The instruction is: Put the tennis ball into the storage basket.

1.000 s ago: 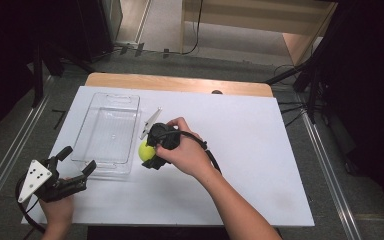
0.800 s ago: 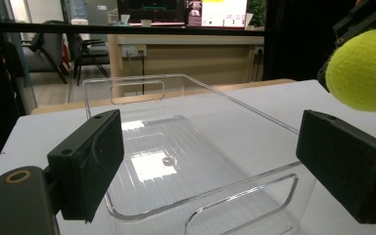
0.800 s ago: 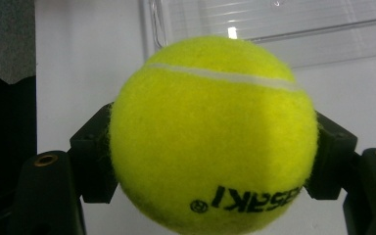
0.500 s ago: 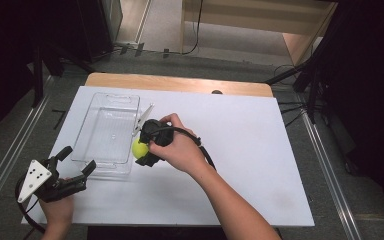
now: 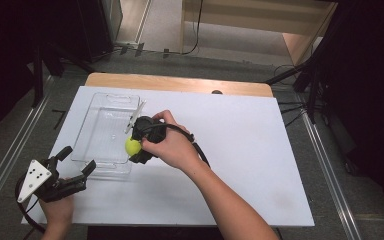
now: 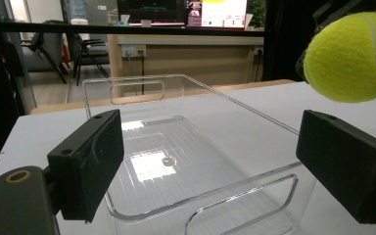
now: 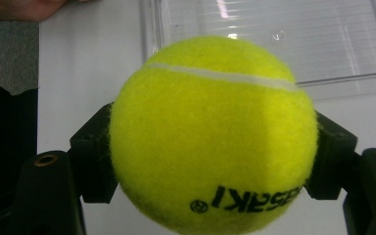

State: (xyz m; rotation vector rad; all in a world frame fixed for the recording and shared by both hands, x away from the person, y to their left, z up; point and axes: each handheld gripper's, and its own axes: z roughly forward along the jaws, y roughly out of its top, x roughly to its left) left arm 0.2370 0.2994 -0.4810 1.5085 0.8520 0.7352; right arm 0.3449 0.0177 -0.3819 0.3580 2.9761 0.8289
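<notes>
the right gripper (image 5: 136, 145) had its fingers (image 7: 94, 159) closed on a yellow-green tennis ball (image 5: 132, 146), one pad on each side of the ball at its widest part. in the high view the ball was in the air just at the near right edge of the clear plastic bin (image 5: 105, 131), which stood on the white desk (image 5: 240, 150). from that view alone it was hard to say if the ball was already over the bin or just beside its wall; in the right gripper view the bin's rim lay a little beyond the ball, so probably it was not yet fully over.

the ball looked light, with a felt cover that gives good friction, and it should yield a little under pressure. i judged that a grip across the middle, as here, is the safe one; a grip off centre could let it squeeze out. it is not fragile and would bounce or roll if dropped from high.

a ball has no long axis. its white seam (image 7: 220, 75) ran across the upper part in the right gripper view, and the black printed letters (image 7: 254, 198) were near the bottom, upside down.

the left gripper (image 5: 77, 172) rested at the near left corner of the desk, its fingers (image 6: 89, 161) wide apart and holding nothing, pointing toward the bin's near end.
</notes>
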